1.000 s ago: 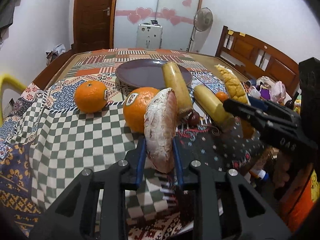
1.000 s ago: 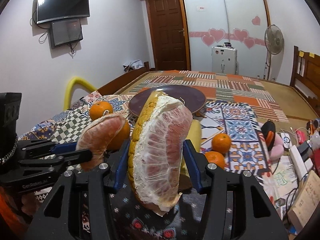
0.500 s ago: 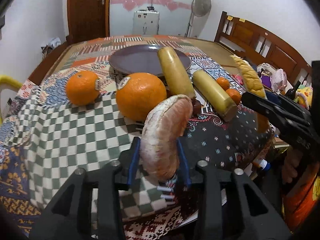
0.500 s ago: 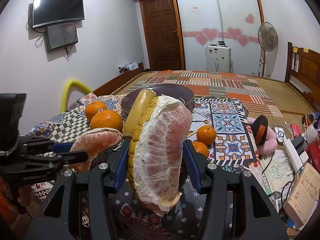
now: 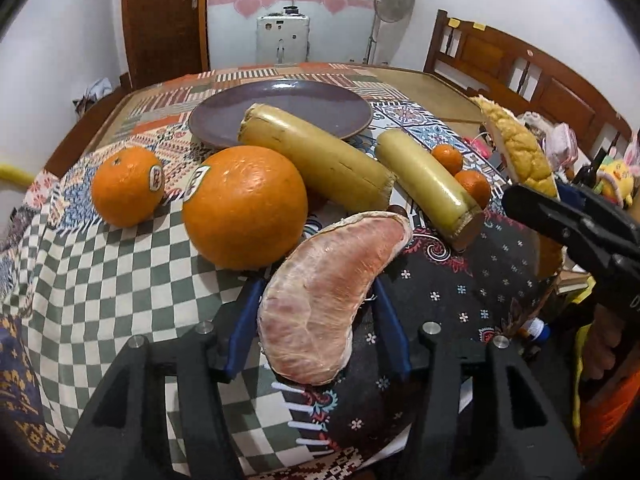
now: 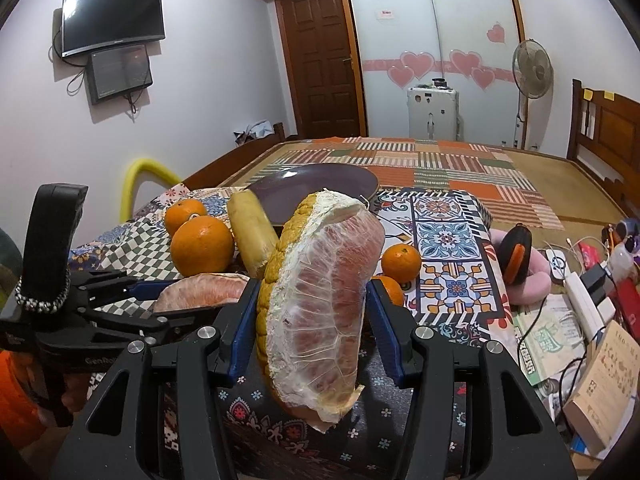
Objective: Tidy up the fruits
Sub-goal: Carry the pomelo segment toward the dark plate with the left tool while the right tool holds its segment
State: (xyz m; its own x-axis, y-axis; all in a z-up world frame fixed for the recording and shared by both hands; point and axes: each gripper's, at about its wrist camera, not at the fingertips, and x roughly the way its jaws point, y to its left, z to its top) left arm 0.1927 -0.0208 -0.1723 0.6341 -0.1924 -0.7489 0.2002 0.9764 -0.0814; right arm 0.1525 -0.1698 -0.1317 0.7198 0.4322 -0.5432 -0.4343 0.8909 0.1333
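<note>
Plainly, the left tongs [image 5: 316, 312] pinch a peeled segment [image 5: 324, 296] lying tilted, its long axis running from near-left up to far-right, tip toward the near orange [image 5: 244, 206]; soft flesh could squash or slip free. Further right, the right tongs [image 6: 310, 312] grip the rind-backed wedge [image 6: 320, 300] nearly upright, rind leftward, and it may tear under its overhang.

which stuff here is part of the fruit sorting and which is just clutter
Job: peeled pomelo segment in left gripper; rind-on pomelo wedge in right gripper; oranges; mandarins; sugarcane pieces; purple plate.

Clutter: headphones, books, fan.
</note>
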